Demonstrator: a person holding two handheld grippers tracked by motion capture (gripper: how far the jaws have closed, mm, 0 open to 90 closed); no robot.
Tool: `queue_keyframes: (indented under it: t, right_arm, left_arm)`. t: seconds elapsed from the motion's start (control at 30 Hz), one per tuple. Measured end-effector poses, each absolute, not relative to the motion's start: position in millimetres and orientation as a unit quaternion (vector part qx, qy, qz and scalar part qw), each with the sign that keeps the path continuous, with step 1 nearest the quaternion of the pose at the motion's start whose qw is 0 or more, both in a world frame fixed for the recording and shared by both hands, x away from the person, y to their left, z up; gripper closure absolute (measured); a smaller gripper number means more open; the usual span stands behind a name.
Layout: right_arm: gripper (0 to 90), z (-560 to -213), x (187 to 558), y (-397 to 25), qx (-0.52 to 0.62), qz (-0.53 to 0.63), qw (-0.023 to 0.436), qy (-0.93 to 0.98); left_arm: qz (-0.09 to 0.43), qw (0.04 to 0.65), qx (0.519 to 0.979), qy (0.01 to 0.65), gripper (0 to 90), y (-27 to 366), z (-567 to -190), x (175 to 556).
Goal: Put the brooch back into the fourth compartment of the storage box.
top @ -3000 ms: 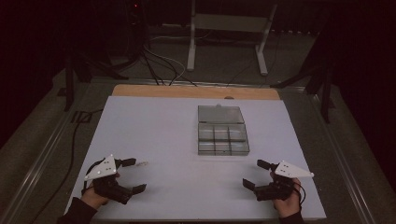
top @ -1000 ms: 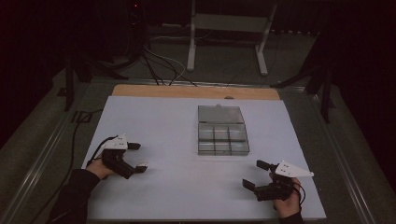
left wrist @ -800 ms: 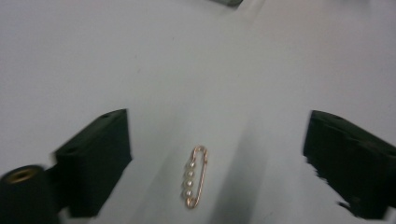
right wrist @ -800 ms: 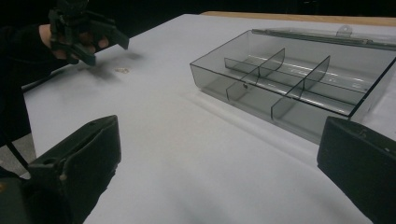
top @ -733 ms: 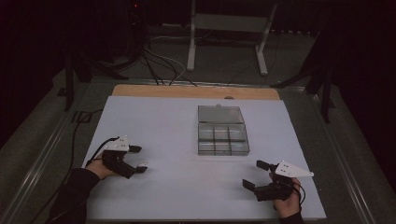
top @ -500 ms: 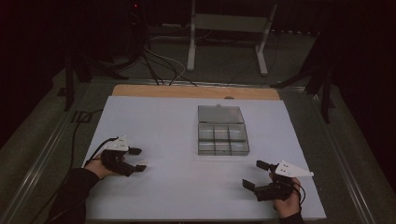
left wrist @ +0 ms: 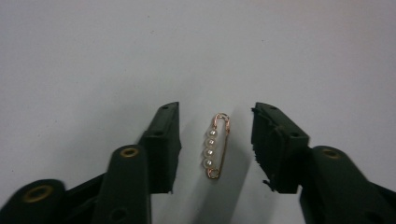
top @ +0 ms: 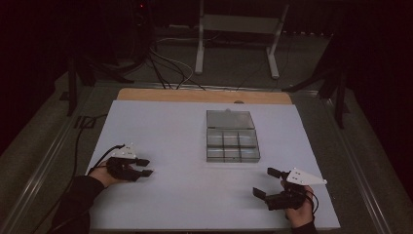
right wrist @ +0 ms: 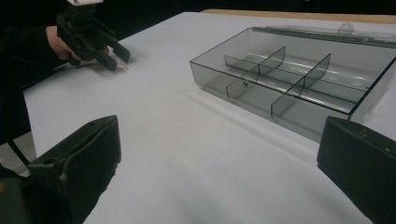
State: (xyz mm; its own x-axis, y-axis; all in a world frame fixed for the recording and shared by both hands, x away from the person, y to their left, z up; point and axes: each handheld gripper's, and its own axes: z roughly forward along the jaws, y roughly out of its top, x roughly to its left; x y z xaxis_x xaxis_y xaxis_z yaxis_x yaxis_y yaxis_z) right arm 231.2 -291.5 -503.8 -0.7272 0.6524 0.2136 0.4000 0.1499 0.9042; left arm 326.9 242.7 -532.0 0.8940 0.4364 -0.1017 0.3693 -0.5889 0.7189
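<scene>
In the high view the pin is too small to see by the left gripper (top: 144, 167). In the left gripper view the backs of the jaws are cut off at 6 o'clock, around the pin (left wrist: 215, 145). In the right gripper view the jaws are cut off at 6 o'clock, and the box (right wrist: 299, 81) runs off at 3 o'clock. The pin (right wrist: 122, 67) there is a tiny blur.

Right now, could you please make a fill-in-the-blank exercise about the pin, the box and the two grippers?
1. The pin lies between the open jaws of the ____ gripper.
2. The pin carries ____ white pearls.
3. The box has its lid ____.
4. The right gripper holds ____.

Missing words: left; four; open; nothing
</scene>
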Motion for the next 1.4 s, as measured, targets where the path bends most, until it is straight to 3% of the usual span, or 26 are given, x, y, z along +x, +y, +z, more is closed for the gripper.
queue_keyframes:
  t: [0.8,1.4]
  right_arm:
    - [0.0,-503.7,230.7,-292.4,0.355,0.550,0.114,0.748]
    - [0.0,-503.3,230.1,-292.6,0.355,0.548,0.115,0.749]
  left_arm:
    - [0.037,0.377,0.898,0.225,86.9,236.6,-532.6,328.8]
    - [0.034,0.386,0.884,0.262,87.9,239.9,-528.2,332.9]
